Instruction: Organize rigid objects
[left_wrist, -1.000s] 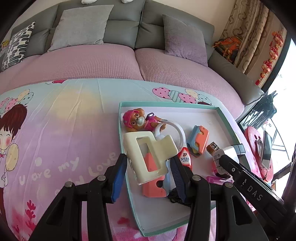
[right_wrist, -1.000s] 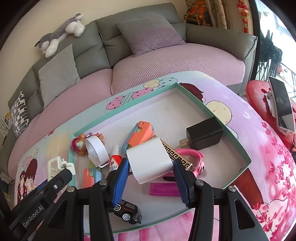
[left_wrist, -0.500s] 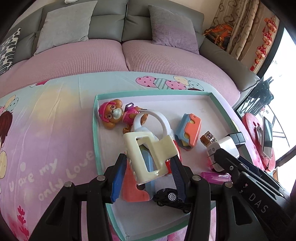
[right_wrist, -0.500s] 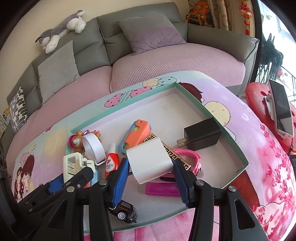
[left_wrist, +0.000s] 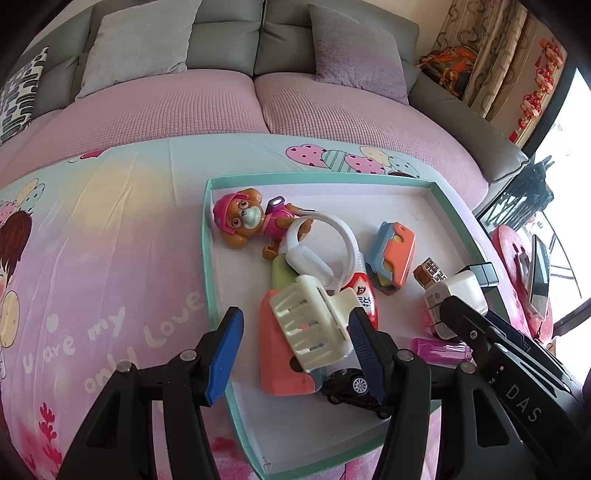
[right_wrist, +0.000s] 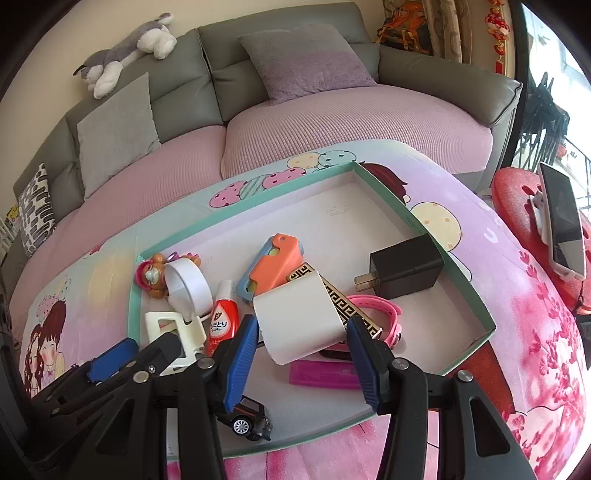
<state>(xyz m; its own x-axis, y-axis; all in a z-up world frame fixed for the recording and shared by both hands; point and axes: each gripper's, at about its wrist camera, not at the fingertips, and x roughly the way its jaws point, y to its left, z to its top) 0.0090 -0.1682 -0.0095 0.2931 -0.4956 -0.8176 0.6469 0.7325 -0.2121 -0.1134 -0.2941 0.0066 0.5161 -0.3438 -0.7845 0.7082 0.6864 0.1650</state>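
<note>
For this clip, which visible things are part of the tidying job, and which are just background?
Job: tray; cream hair clip between the opening left claw, left pad clear; white charger in the right claw; dog figure.

Background: sofa; plush husky; phone.

Grey sofa (left_wrist: 229, 33) with pink seats, patterned curtain (left_wrist: 491, 55), bright window (left_wrist: 569, 125).

The right hand-held gripper (right_wrist: 301, 336) clamps a white charger (right_wrist: 300, 320) over the tray (right_wrist: 448, 264).

left wrist: close, steeply down | right wrist: same | shared: tray (left_wrist: 458, 206)
</note>
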